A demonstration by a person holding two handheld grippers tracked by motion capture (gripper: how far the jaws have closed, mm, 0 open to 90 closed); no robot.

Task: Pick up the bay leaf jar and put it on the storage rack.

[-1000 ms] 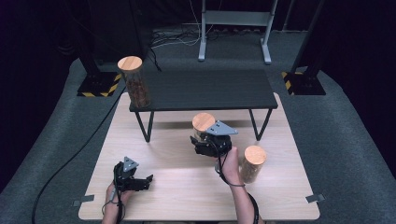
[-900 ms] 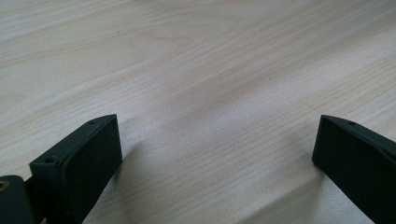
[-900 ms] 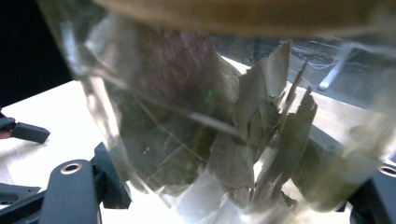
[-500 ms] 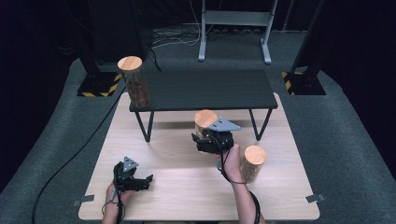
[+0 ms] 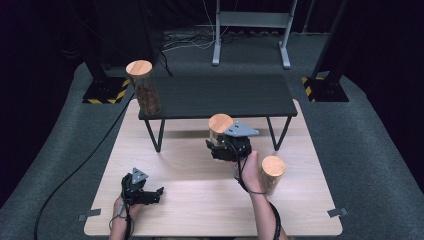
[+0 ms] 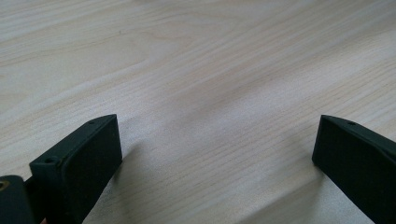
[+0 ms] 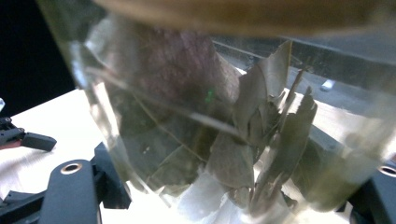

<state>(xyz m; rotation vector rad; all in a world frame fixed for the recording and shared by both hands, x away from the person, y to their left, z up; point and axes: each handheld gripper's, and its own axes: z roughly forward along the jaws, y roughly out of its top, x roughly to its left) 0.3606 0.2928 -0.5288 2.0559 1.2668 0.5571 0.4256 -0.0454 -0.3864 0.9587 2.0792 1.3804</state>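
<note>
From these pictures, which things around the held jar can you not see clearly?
- Jar of leaves, right gripper view: base cut off by the bottom edge; lid blurred at the top.
- Right claw, high view: its grip is hidden behind its own body.
- Jar by the right hand: contents too small to tell.

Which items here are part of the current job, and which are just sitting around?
In the job:
- right claw, shut on the jar of dried leaves
- that jar, wooden lid, held in front of the black bench

Lying about:
- left claw, open, over the wooden table
- jar at the bench's left end
- jar by the right hand
</note>
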